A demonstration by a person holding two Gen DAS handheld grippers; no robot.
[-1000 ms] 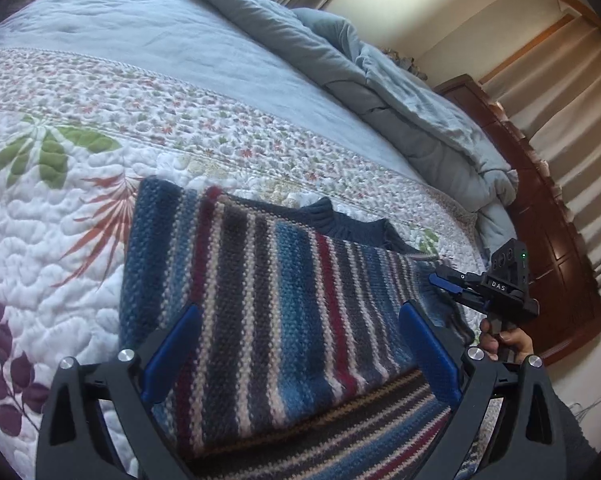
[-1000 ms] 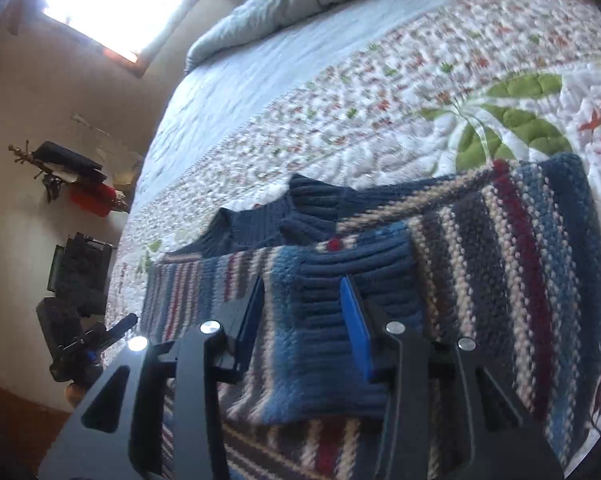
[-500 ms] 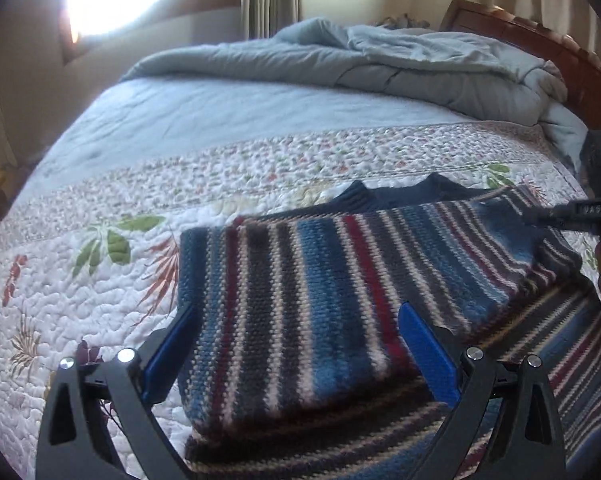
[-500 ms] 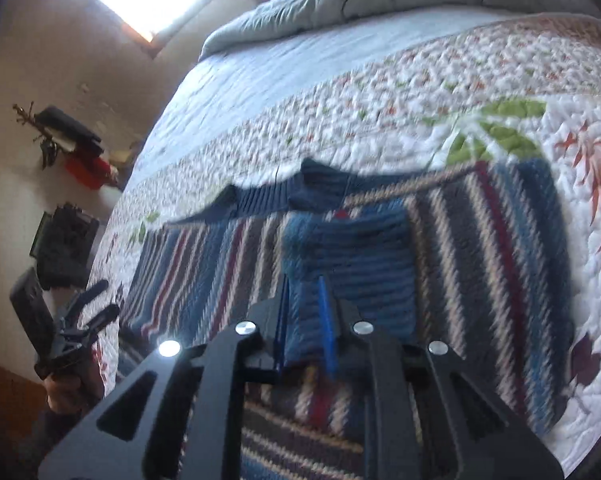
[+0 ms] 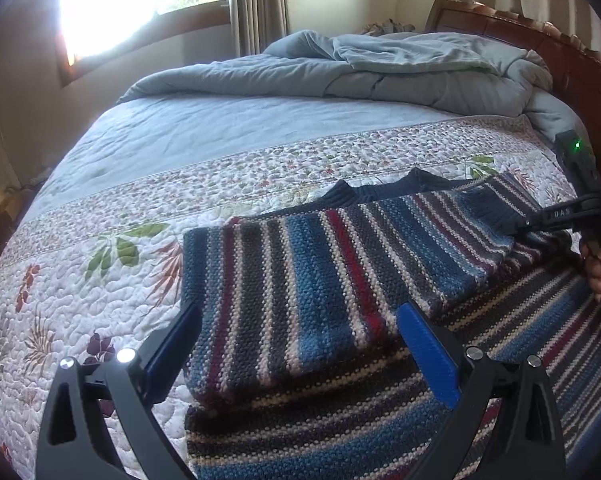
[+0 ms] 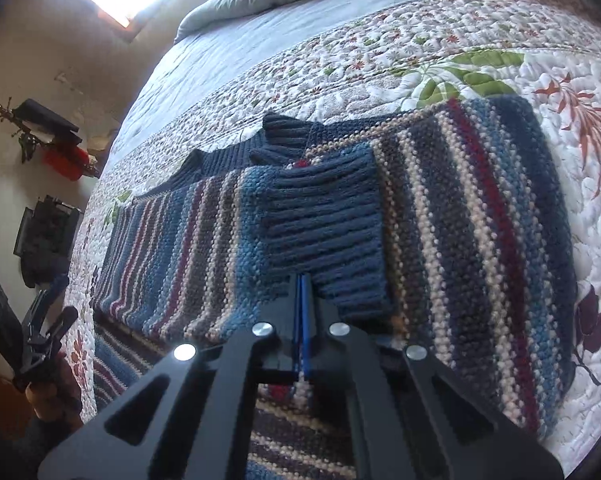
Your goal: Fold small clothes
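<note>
Coarse knit sweater [image 5: 340, 272], stitched cloth quilt [image 5: 100, 280], glossy wooden headboard [image 5: 572, 64]

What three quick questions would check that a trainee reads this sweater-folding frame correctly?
1. True or false: the left gripper is open above the striped sweater.
2. Multiple choice: the right gripper is shut on which part of the sweater? A) the ribbed cuff B) the collar C) the bottom hem
3. Fill in: the sweater lies on a floral ____.

Key: 1 true; 2 A; 3 quilt.
</note>
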